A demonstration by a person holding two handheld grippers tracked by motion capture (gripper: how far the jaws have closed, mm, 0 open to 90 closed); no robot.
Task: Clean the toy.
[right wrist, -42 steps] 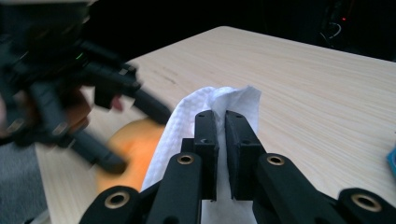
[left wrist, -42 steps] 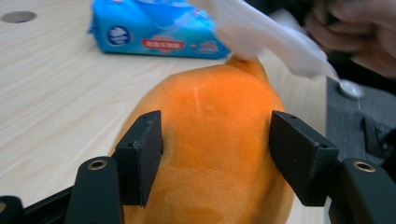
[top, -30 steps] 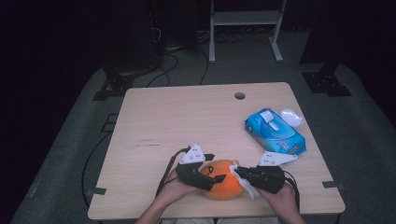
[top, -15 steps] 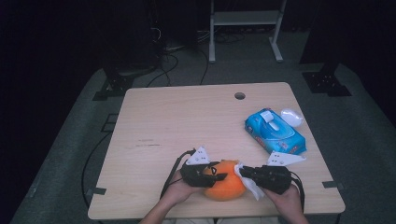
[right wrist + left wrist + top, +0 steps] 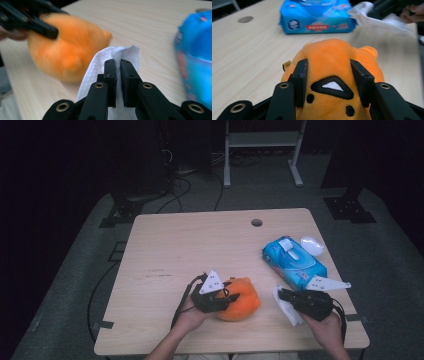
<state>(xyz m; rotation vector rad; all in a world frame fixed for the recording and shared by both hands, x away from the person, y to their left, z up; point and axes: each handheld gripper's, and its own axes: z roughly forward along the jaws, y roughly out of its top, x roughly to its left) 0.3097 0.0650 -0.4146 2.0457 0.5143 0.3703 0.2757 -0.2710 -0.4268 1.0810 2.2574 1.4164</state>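
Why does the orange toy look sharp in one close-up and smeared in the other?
Left gripper view: the orange plush toy is crisp between the jaws, the blue wipes pack slightly soft. Right gripper view: toy and pack look smeared, while the white wipe in the jaws stays sharp. High view: dim, with dark surroundings around the table.

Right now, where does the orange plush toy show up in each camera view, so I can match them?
High view: the orange plush toy sits near the table's front edge, centre, clamped by the left hand-held gripper.
Left gripper view: it is at bottom centre, squeezed between the black jaws.
Right gripper view: blurred, upper left, beyond the white wipe.
Shared landmark: the blue wet-wipes pack.
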